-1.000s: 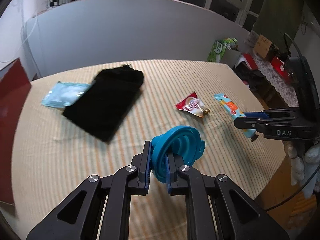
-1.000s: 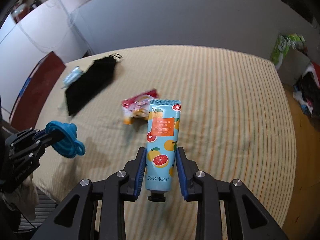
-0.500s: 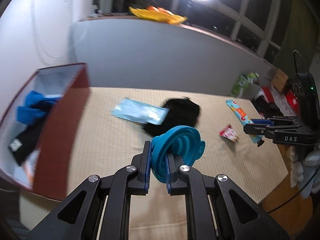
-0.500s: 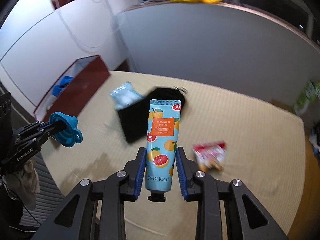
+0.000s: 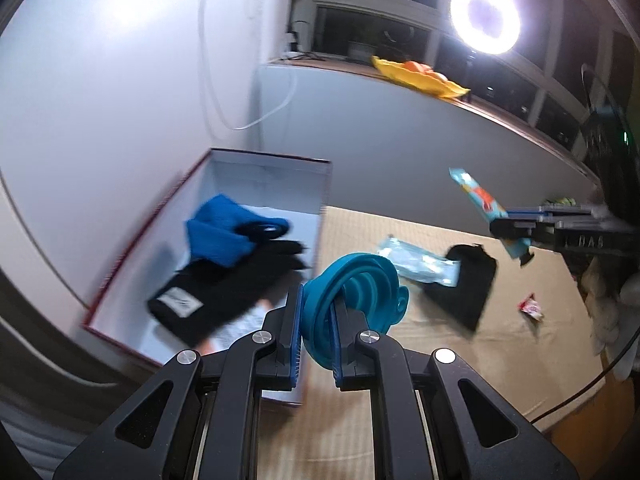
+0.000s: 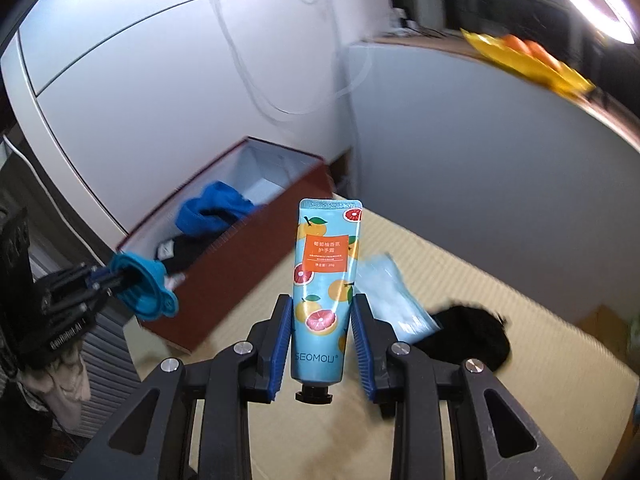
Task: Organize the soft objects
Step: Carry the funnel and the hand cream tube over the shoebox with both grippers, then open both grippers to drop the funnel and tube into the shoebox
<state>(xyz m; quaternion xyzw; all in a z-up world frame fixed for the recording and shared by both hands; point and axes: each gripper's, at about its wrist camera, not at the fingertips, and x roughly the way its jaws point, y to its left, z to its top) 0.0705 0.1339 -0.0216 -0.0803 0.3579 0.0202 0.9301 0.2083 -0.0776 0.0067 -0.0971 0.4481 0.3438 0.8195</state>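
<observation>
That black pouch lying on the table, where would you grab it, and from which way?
Judging by its pose, take the black pouch from above at a free edge. It lies flat and limp on the table, and the pale blue packet overlaps one end, so pinch the far, uncovered end.

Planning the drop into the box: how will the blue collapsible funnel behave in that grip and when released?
The funnel looks rubbery, so it probably flexes rather than cracks. The left gripper pinches only its rim, so it may swing. Released over the box, it likely lands softly, perhaps bouncing.
</observation>
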